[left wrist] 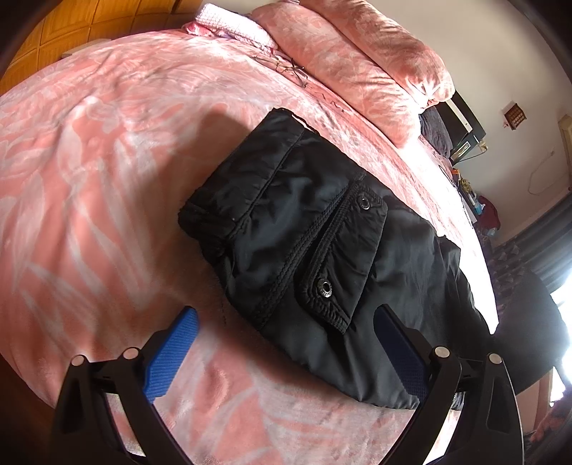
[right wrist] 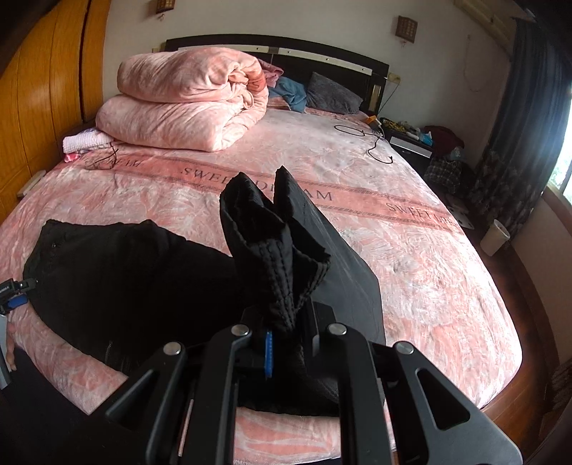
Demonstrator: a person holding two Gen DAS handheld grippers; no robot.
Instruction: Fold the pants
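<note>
**A lived-in home bedroom**

A wide bed (right wrist: 411,250) fills the room, spread with a pink blanket printed "SWEET DREAM". A folded pink quilt (right wrist: 186,107) and a grey pillow (right wrist: 332,94) lie by the dark headboard (right wrist: 321,62). A wooden wardrobe (right wrist: 43,107) stands along one wall, dark curtains (right wrist: 529,107) hang at the window, and a cluttered nightstand (right wrist: 411,141) sits beside the bed. Two small wall lamps (right wrist: 407,25) hang above.

**Black pants lie at the bed's near edge**

Padded black pants (left wrist: 311,250) lie partly folded along the near edge of the bed (right wrist: 411,257), snap-buttoned pocket flap facing up, while one quilted hem end (right wrist: 282,257) stands raised above the bed.
</note>
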